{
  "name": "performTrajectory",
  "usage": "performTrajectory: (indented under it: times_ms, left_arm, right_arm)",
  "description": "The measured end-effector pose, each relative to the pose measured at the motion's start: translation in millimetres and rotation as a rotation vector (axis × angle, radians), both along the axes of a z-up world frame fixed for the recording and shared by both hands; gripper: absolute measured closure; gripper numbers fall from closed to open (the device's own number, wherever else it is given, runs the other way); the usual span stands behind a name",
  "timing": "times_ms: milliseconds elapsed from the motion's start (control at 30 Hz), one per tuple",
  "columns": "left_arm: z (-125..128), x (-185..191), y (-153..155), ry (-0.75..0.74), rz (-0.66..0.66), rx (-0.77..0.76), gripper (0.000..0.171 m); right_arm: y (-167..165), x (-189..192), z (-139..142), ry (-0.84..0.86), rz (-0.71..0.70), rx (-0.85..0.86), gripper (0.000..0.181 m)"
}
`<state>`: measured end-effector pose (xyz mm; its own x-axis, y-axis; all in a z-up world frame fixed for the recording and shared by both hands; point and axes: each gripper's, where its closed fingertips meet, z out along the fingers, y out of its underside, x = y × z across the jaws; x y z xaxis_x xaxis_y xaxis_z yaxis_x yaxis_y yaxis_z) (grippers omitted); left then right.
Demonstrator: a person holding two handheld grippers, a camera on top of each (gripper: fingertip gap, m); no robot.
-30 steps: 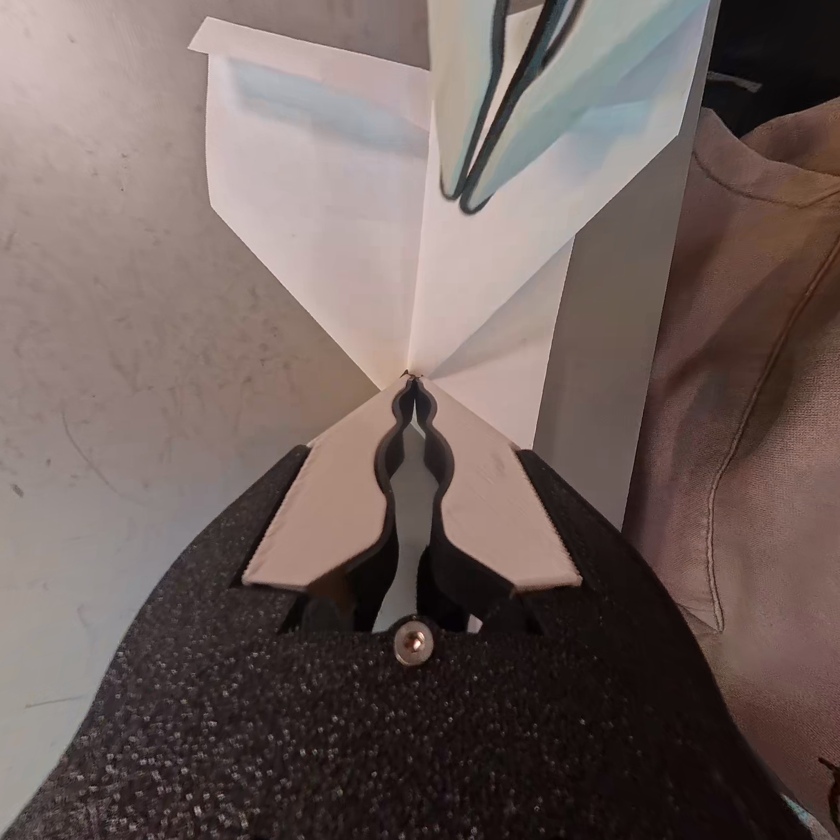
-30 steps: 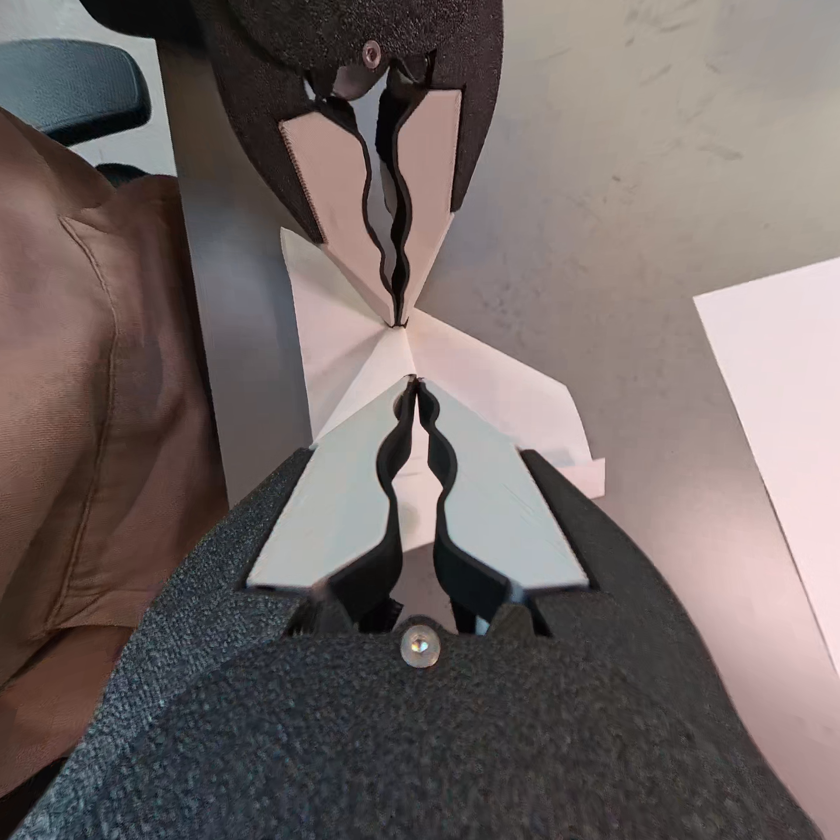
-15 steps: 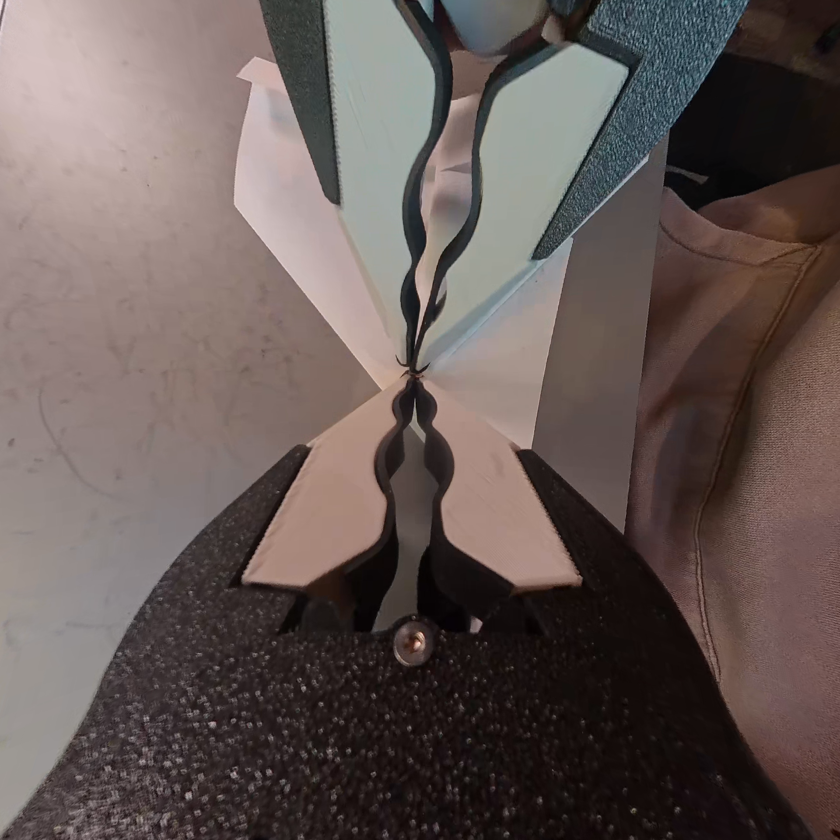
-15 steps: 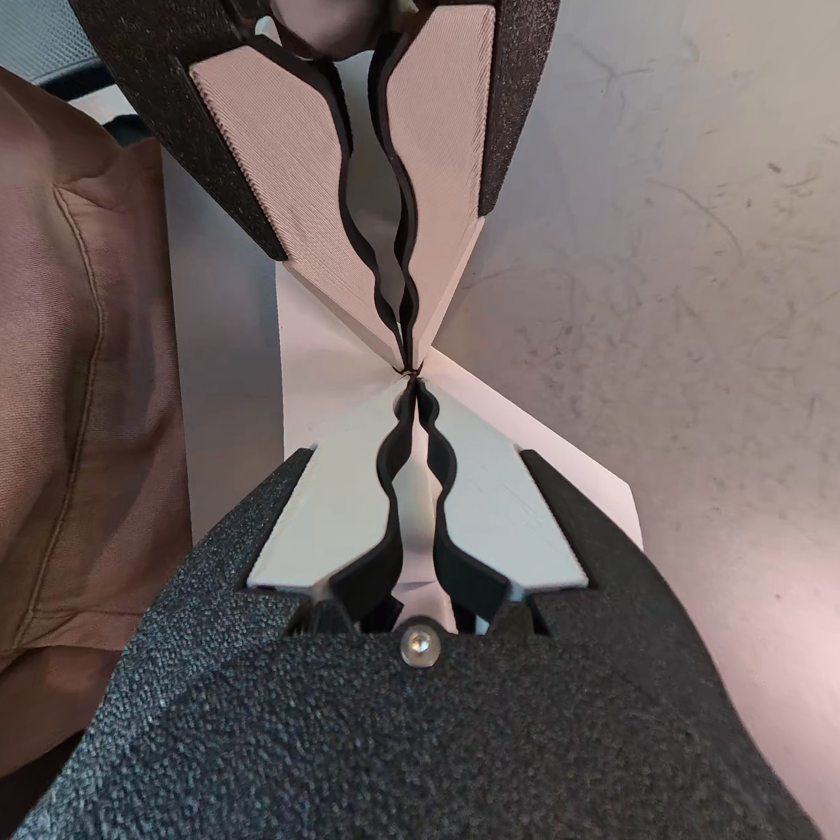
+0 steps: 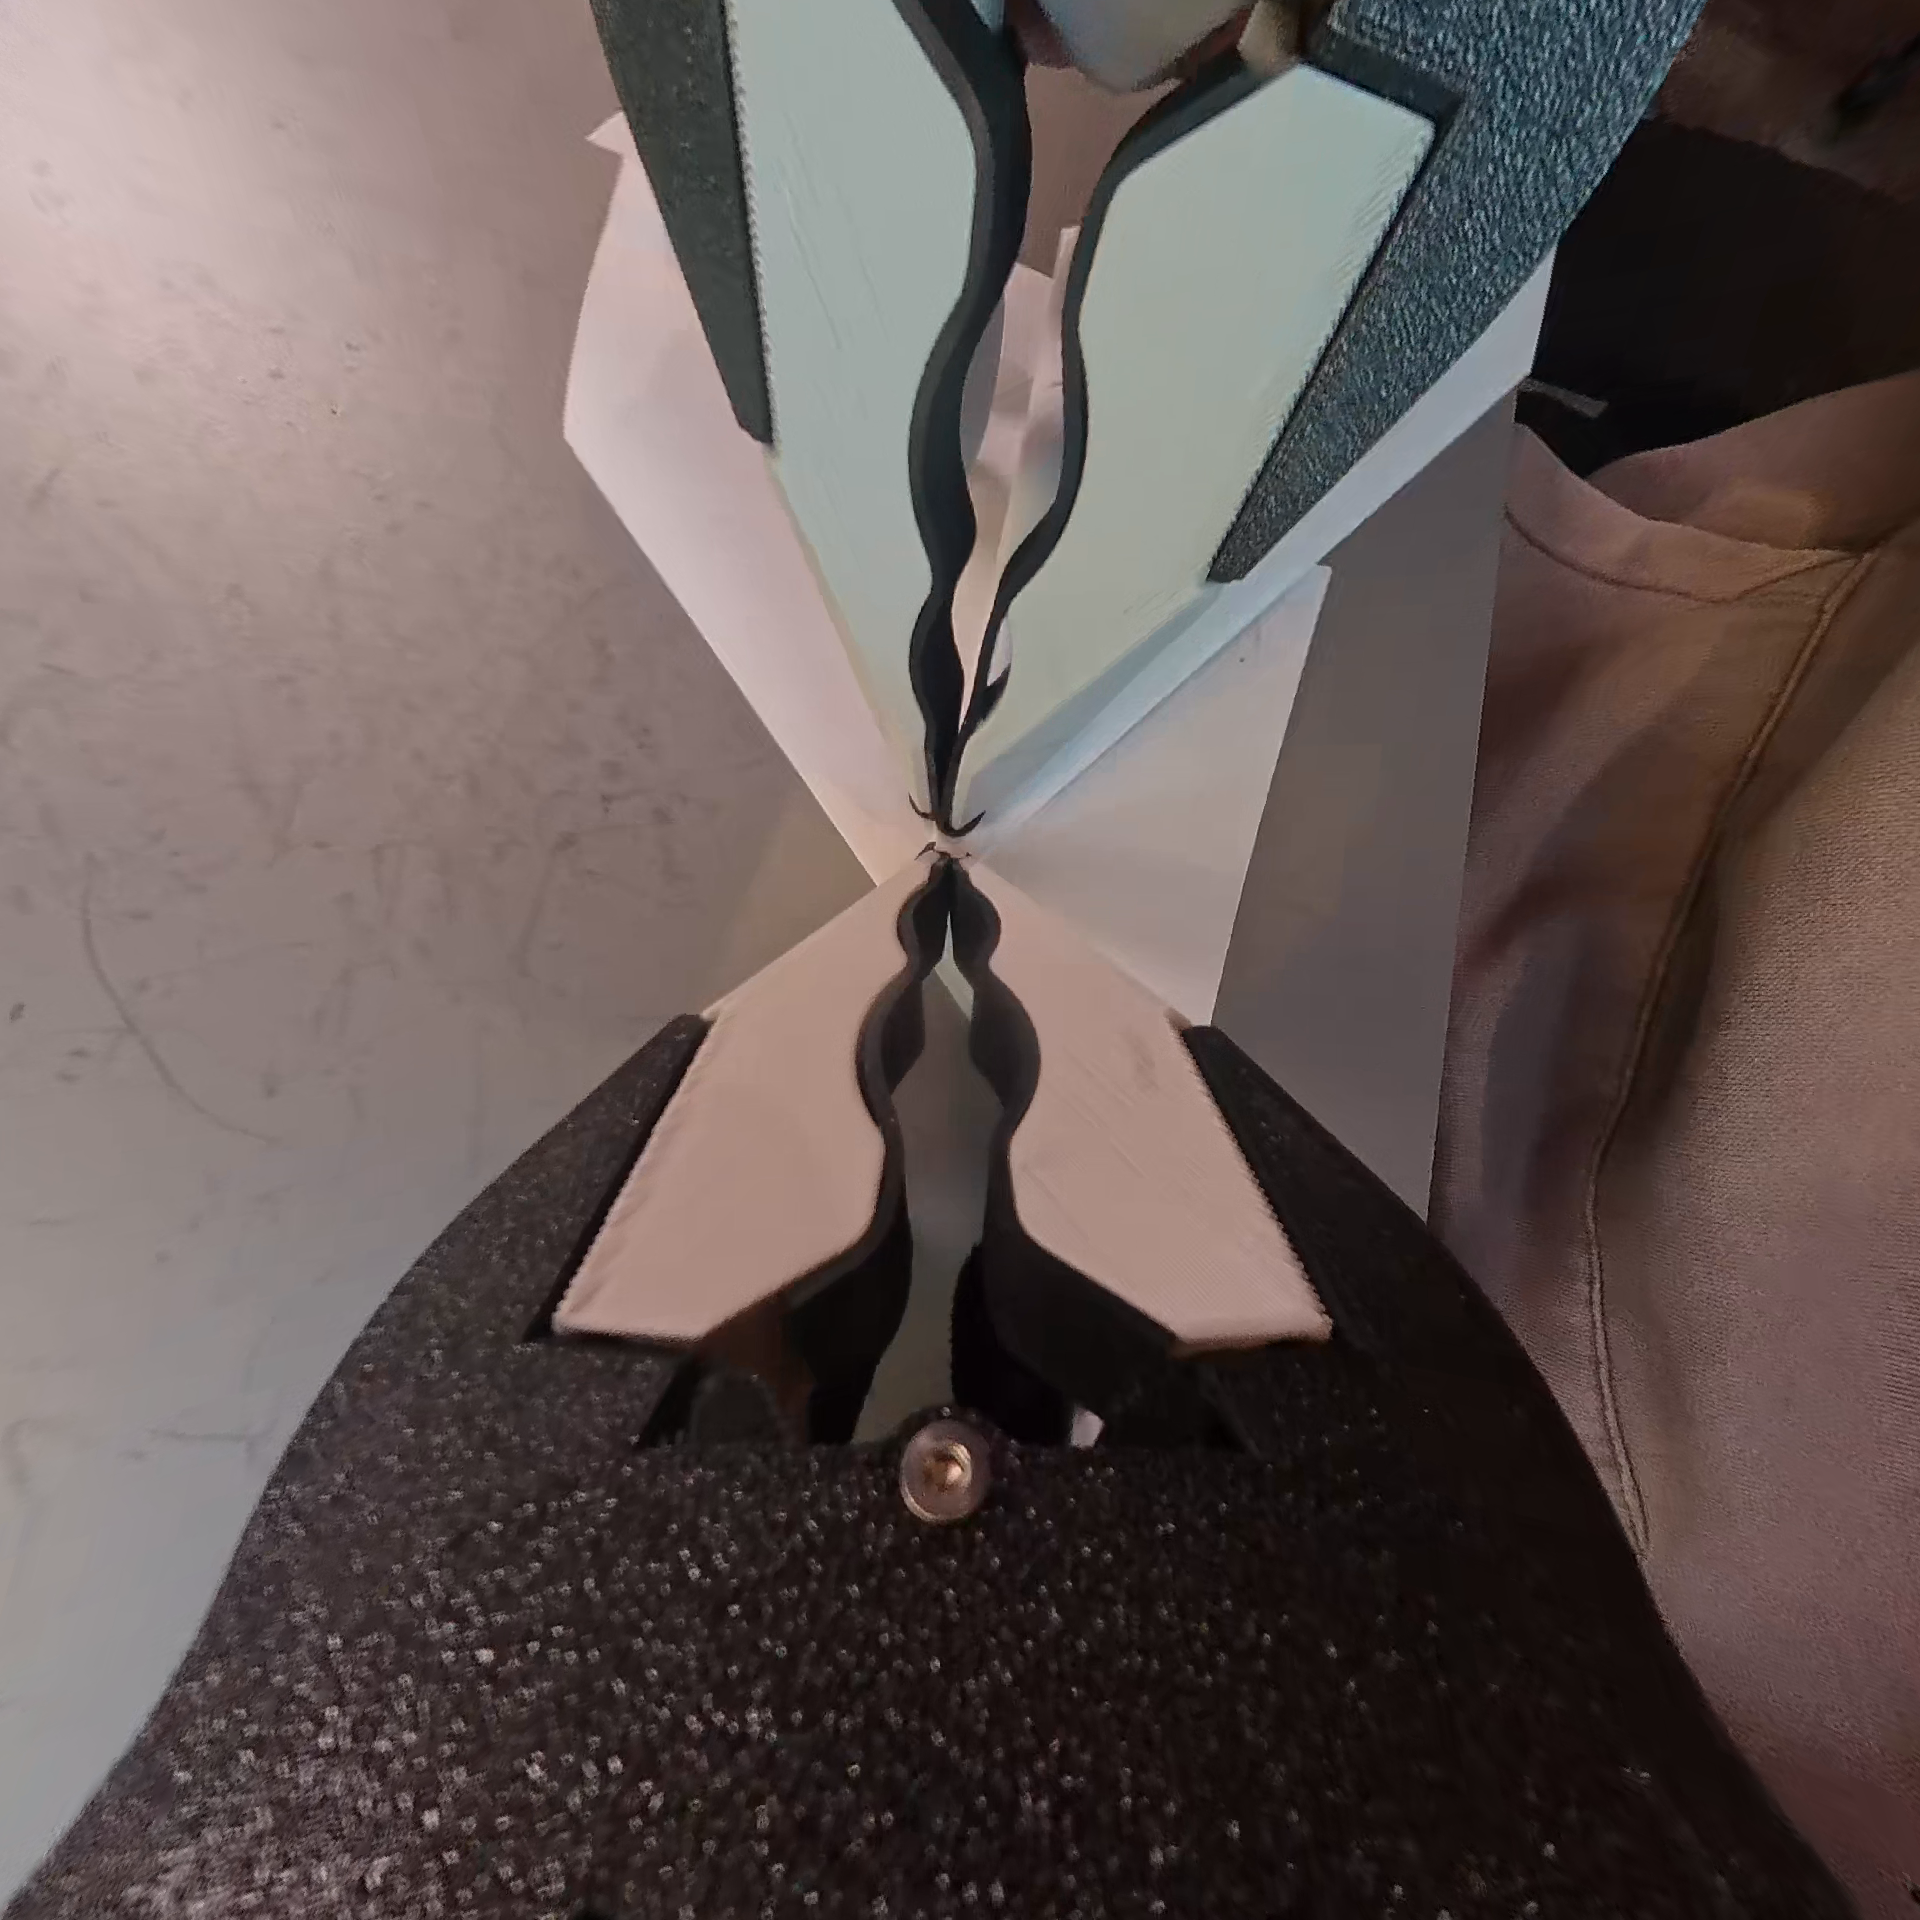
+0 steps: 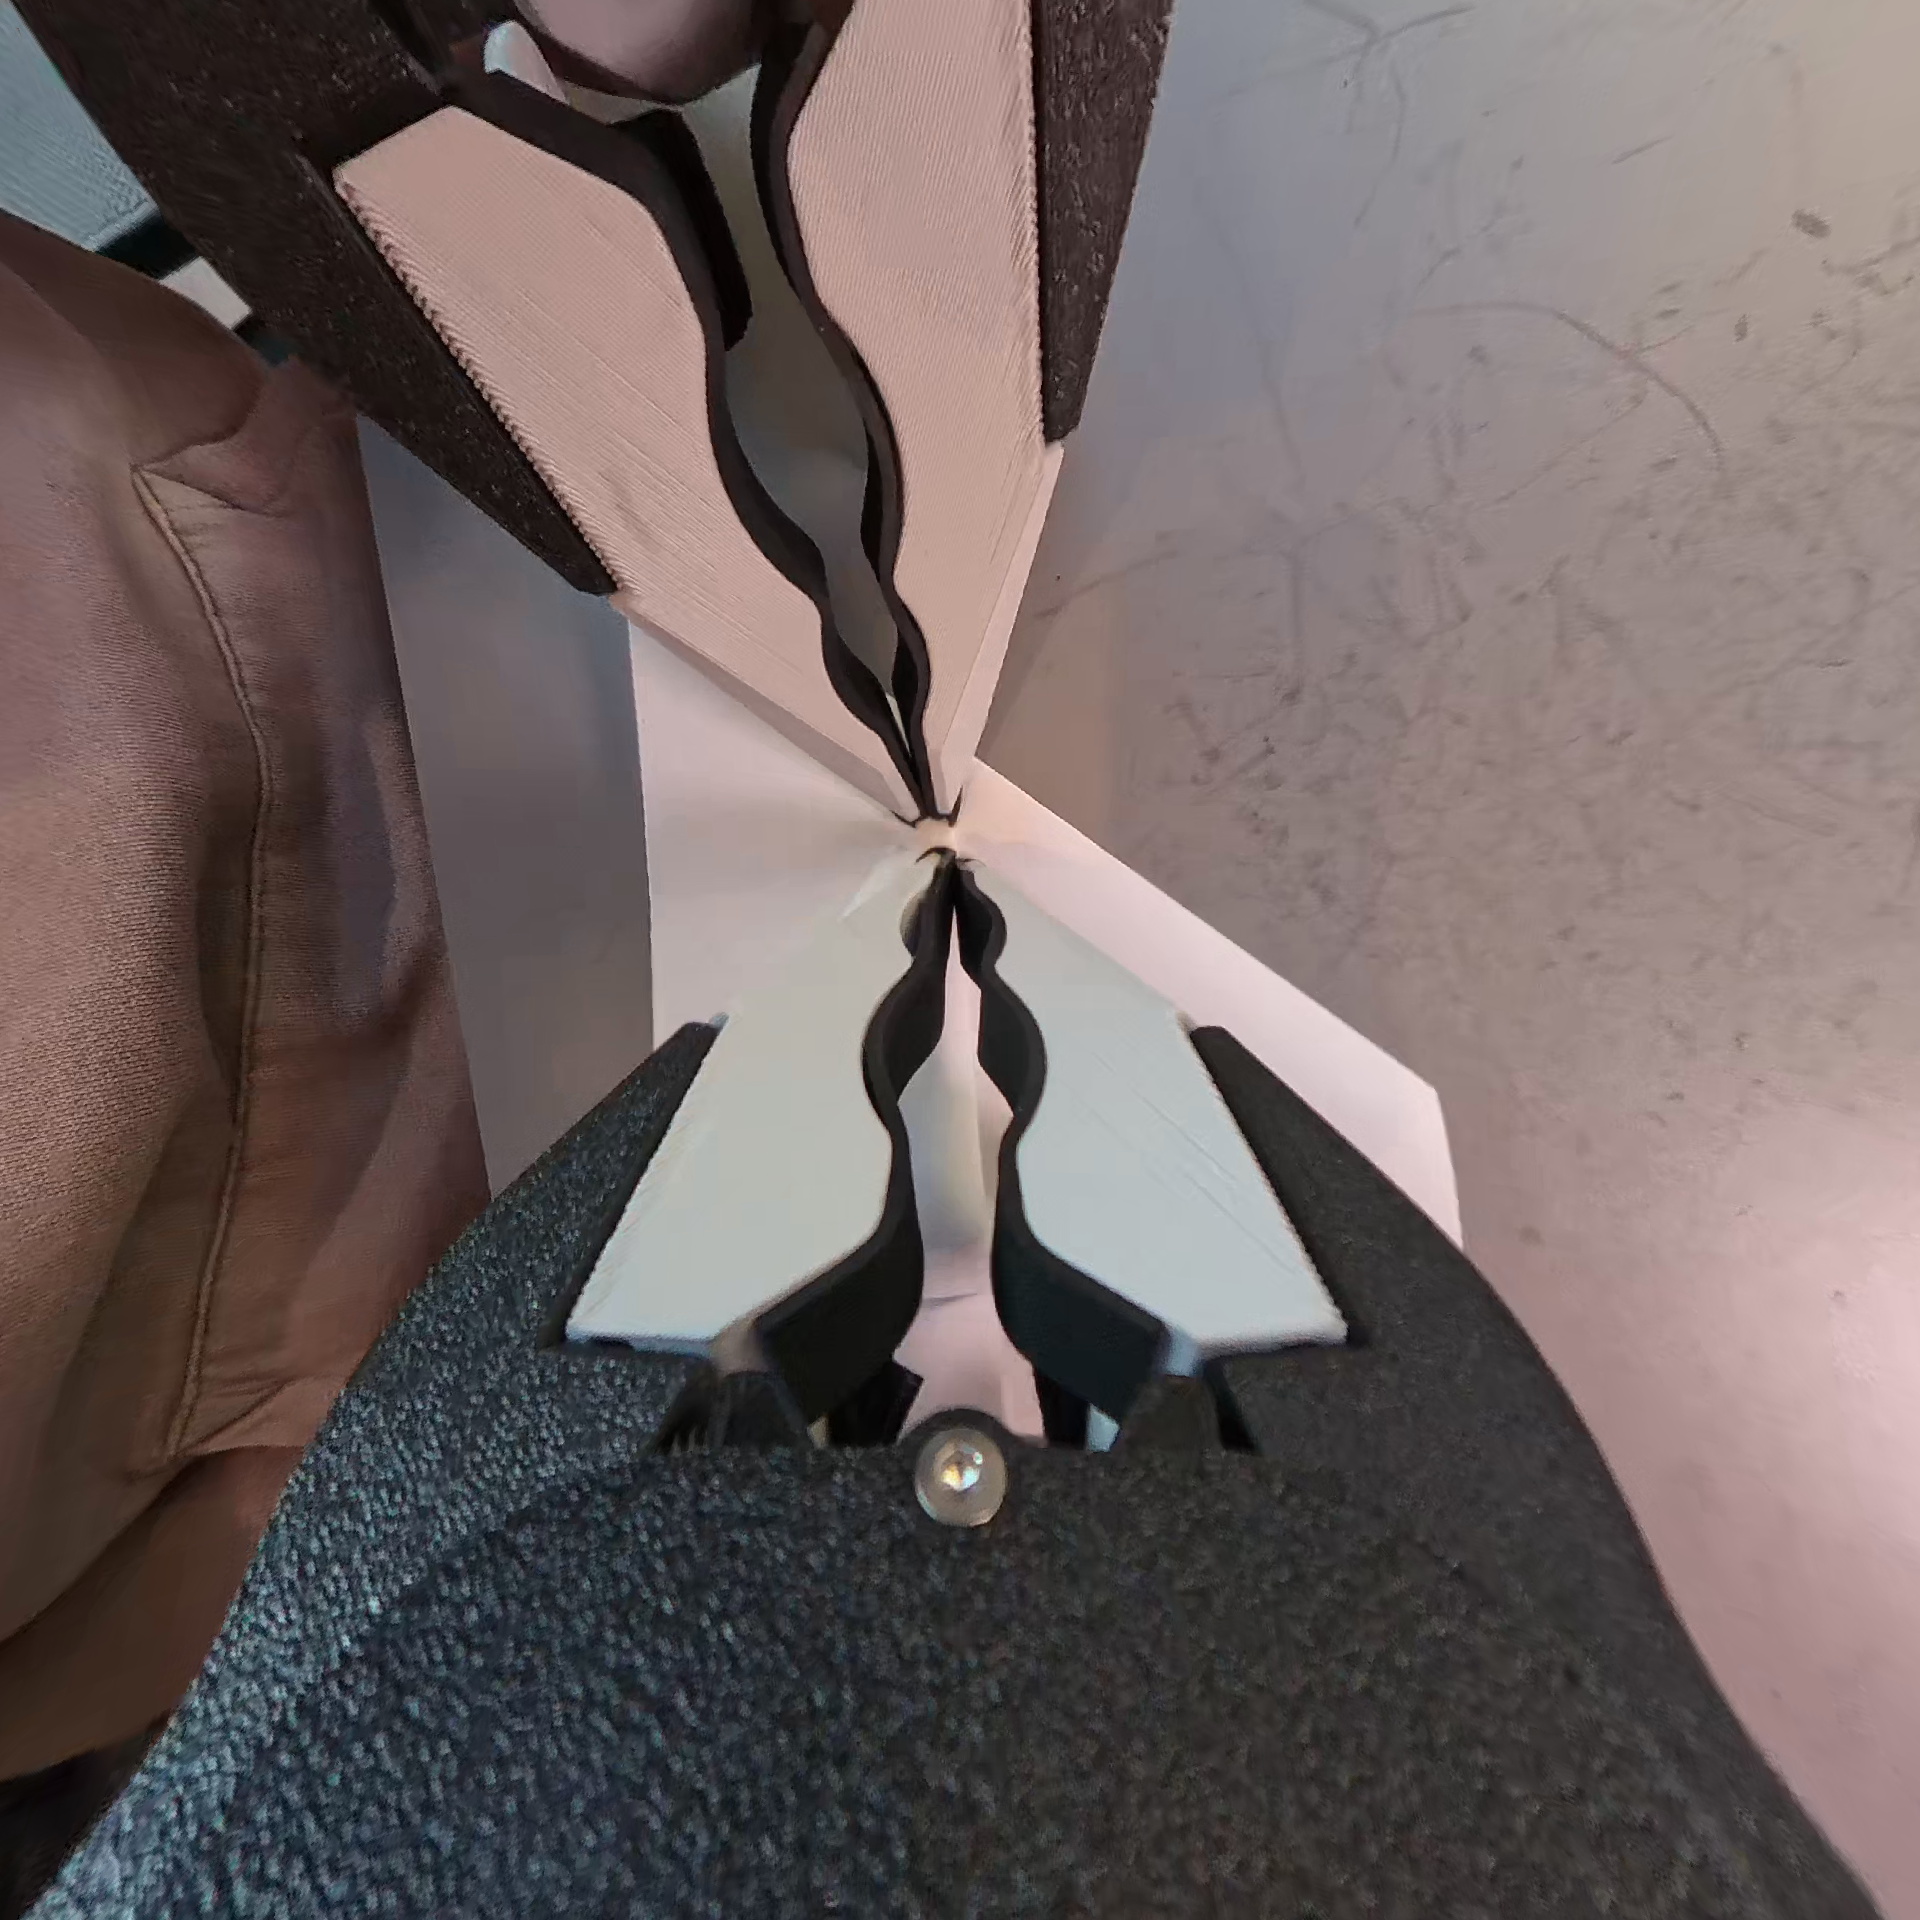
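Right gripper [image 5: 951, 800] closed in from 12 o'clock, now tip-to-tip with left gripper [image 5: 945, 868]; both clenched on folded white paper [image 5: 1122, 894] over table [image 5: 312, 623] edge. Keep pinches firm, aligned.

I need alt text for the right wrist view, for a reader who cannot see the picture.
Two hand-held grippers meet tip to tip, both shut on a folded white paper above a scuffed grey table: the right hand-held gripper from below, the left hand-held gripper from above. A person's brown garment fills the left edge.
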<state>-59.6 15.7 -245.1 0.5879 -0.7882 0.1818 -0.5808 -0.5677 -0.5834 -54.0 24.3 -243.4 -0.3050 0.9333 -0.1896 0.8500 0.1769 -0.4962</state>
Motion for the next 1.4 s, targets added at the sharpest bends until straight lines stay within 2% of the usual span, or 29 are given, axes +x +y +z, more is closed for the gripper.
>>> performTrajectory:
  times_ms: [200,433,867,1033,1133,1167,1233,1300,1400]
  left_arm:
    - [0.1,0.0,0.4,0.017,0.014,0.031,0.171]
    - [0.1,0.0,0.6,0.016,0.031,0.041,0.171]
    - [0.2,0.3,1.0,0.006,0.059,0.050,0.171]
    - [2.7,2.5,-2.0,-0.028,0.067,-0.001,0.171]
    - [25.7,21.7,-4.5,-0.161,0.031,-0.002,0.171]
    - [27.4,26.6,-3.7,-0.158,0.019,0.012,0.171]
    - [12.8,31.2,-2.5,-0.059,-0.022,0.036,0.171]
    - [0.1,36.1,-4.5,-0.022,-0.043,0.017,0.171]
    - [0.1,36.1,-4.4,0.003,-0.051,0.041,0.171]
  right_arm:
    - [8.2,15.0,0.2,-0.030,0.010,0.023,0.181]
    - [11.7,25.1,1.1,-0.033,0.071,0.158,0.181]
    - [-0.3,51.5,-0.4,-0.044,0.140,0.291,0.181]
    - [-0.4,51.6,-0.6,-0.030,0.103,0.247,0.181]
    - [-0.5,51.3,-0.5,-0.034,0.109,0.269,0.181]
    - [-0.5,51.2,-0.4,-0.035,0.109,0.264,0.181]
    - [-0.5,51.0,-0.4,-0.037,0.107,0.257,0.181]
    - [-0.2,51.2,0.1,-0.037,0.086,0.235,0.181]
    - [-0.3,51.5,2.5,-0.021,0.031,0.146,0.181]
